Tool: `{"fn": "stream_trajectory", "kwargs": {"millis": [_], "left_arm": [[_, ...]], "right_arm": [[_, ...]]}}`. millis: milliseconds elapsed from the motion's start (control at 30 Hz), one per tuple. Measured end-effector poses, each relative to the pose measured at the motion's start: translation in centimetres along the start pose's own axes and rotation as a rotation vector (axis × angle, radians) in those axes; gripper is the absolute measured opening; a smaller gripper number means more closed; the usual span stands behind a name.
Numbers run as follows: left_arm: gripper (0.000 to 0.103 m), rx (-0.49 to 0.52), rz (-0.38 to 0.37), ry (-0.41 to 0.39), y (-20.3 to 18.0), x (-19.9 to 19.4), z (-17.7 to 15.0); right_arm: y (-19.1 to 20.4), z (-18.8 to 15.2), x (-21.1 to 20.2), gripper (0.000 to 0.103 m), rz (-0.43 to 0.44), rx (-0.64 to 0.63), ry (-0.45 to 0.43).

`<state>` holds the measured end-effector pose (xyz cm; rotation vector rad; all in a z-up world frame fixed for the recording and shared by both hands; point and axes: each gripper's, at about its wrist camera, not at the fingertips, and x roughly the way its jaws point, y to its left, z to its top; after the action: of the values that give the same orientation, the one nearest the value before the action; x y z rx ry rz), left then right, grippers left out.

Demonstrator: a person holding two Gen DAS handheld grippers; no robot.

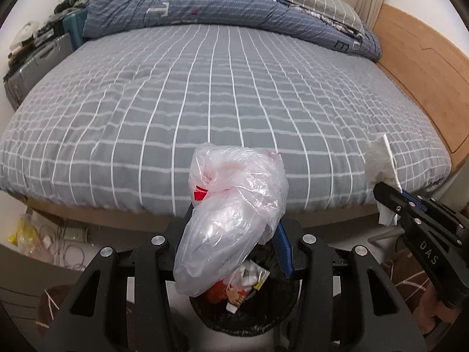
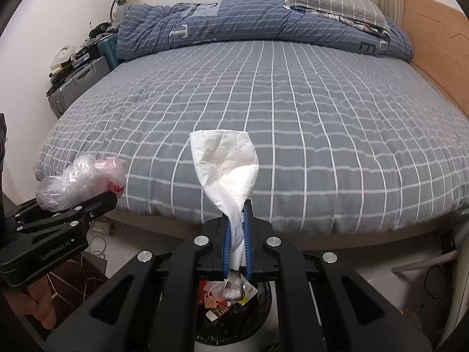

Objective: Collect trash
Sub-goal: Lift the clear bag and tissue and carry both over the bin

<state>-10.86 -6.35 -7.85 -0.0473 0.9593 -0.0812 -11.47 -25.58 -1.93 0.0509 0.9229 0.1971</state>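
My left gripper (image 1: pixel 234 228) pinches a crumpled clear plastic bag (image 1: pixel 231 220) between half-spread fingers, and my right gripper (image 2: pixel 236 228) is pressed almost together on a twisted white tissue (image 2: pixel 225 164). Both pieces hang at the near edge of the bed (image 2: pixel 293 117), low in each frame, with the black trash bin (image 1: pixel 275 319) showing beneath the fingers, already holding wrappers and scraps. I judge the step in hand to be carrying both pieces over the bin for dropping. To do it well I would centre each load over the bin's mouth before letting go. The bag is light and bulky, so it may cling to a pad or drift past the rim; the tissue is limp and trails through the fingers, so it needs a full release. The left wrist view shows the bag's bulk and a red scrap inside it, and my right gripper only at the right edge. The right wrist view shows the tissue's twist between the blue pads (image 2: pixel 248 234), and the bag from its side at lower left.
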Motion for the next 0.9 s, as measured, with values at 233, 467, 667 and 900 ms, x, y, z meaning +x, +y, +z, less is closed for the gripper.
{"fn": "stream_trajectory", "kwargs": {"millis": [233, 467, 667, 900], "left_arm": [[0.046, -0.004, 0.018, 0.037, 0.2, -0.3, -1.9], [0.046, -0.010, 0.040, 0.074, 0.4, -0.5, -3.3], [0.046, -0.016, 0.047, 0.102, 0.7, -0.6, -4.6], [0.046, -0.035, 0.062, 0.138, 1.8, -0.3, -6.3]], "right_arm": [[0.3, -1.5, -0.7, 0.007, -0.019, 0.004, 0.017], [0.6, -3.0, -0.7, 0.007, -0.033, 0.004, 0.055], [1.1, -4.1, -0.8, 0.007, -0.037, 0.001, 0.083], [1.8, -5.6, -0.6, 0.007, -0.035, -0.007, 0.114]]}}
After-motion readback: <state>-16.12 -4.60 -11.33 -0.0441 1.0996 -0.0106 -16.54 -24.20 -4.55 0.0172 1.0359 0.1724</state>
